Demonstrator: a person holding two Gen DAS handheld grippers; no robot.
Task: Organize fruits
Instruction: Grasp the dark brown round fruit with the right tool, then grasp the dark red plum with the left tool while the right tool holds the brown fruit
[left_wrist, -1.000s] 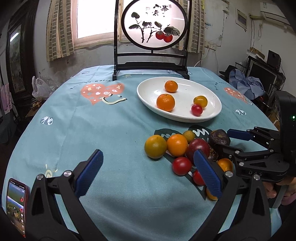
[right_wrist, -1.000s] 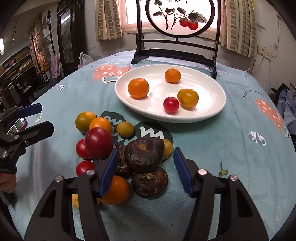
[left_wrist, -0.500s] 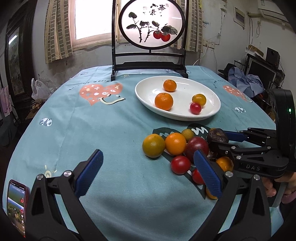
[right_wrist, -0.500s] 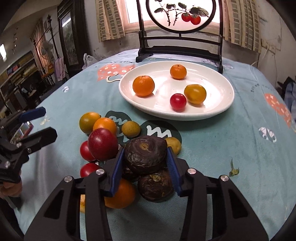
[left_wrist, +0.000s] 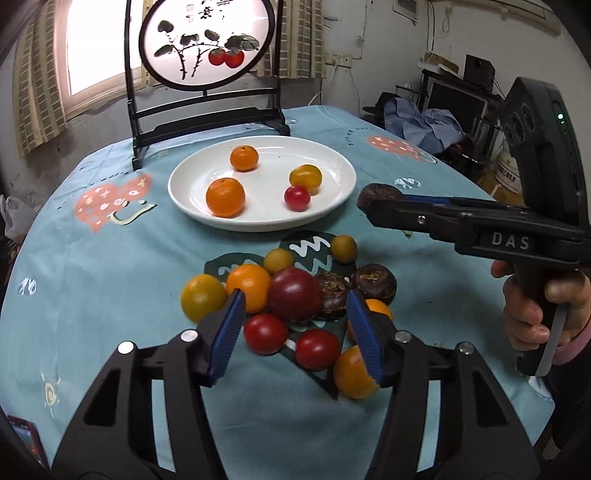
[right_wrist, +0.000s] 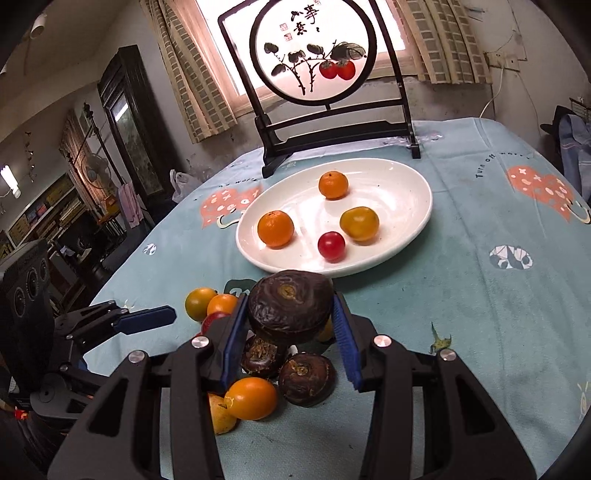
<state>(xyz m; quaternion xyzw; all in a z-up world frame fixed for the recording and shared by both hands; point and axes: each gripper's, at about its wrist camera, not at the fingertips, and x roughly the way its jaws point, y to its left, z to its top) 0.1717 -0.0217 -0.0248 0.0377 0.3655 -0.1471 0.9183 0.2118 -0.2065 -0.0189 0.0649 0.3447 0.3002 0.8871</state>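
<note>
Lifted off the pile since the earlier frame, the dark water chestnut (right_wrist: 290, 301) is clamped in the right gripper (right_wrist: 290, 332) at frame centre, below the white plate (right_wrist: 413, 221). The left gripper (left_wrist: 295, 332) is closing, ungripping, around the dark red plum (left_wrist: 295, 299) at lower centre.

We read this as lived-in home, dining or sitting room. Ahead of us: round table under light-blue printed cloth (left_wrist: 110, 295), white oval ceramic plate (right_wrist: 406, 184) with fruit, black wooden stand holding round painted persimmon screen (right_wrist: 314, 55). Behind it, window with checked beige curtains (right_wrist: 192, 74). Left of right tool: dark wooden glass-fronted cabinet (right_wrist: 125, 122), cluttered shelves. Right of left tool: blue clothes heaped (left_wrist: 424, 122), dark monitor (left_wrist: 454, 103).
</note>
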